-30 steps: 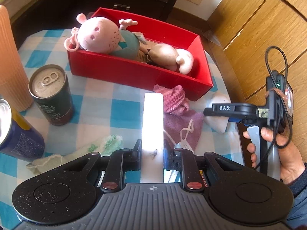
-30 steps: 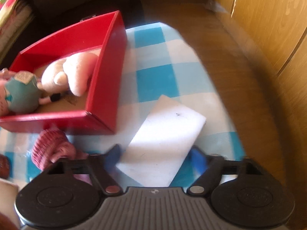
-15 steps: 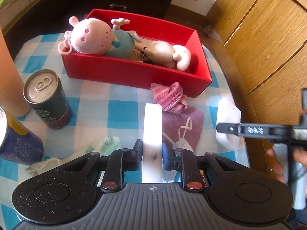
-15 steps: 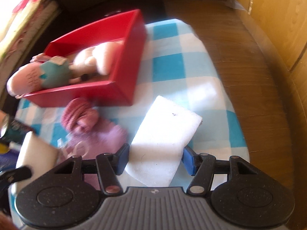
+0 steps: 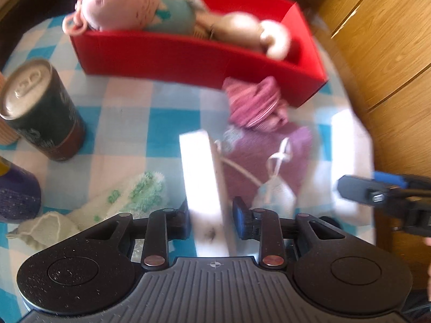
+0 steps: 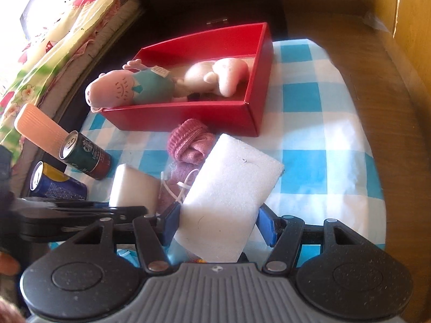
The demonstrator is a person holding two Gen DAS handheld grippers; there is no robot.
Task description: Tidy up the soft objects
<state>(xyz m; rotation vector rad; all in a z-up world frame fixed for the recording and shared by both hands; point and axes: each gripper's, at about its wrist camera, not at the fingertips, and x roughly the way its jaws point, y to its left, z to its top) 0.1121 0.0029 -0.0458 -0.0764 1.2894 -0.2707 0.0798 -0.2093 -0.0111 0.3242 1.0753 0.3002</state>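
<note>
My left gripper (image 5: 211, 215) points steeply down over the checked cloth. A narrow white foam block (image 5: 202, 177) stands between its opening jaws; the left pad touches it and a thin gap shows at the right pad. The right gripper (image 6: 218, 223) is shut across a wider white foam slab (image 6: 231, 191), held above the table. The red box (image 5: 188, 56) holds a pink plush pig (image 5: 121, 5) and a beige plush (image 5: 242, 32). A pink knit sock (image 5: 253, 105), a purple cloth (image 5: 269, 156), a face mask (image 5: 274, 193) and a green fluffy sock (image 5: 129, 196) lie loose.
A dark green can (image 5: 40, 107) and a blue can (image 5: 16, 191) stand at the left, beside an orange ribbed cup (image 6: 40, 132). Wooden cabinets (image 5: 382, 43) rise past the table's right edge. A bed with flowered bedding (image 6: 54, 40) lies behind.
The left gripper has sunk toward the cloth and its jaws have parted from the narrow foam block. The right gripper has risen with its slab and swung to face the box and cans.
</note>
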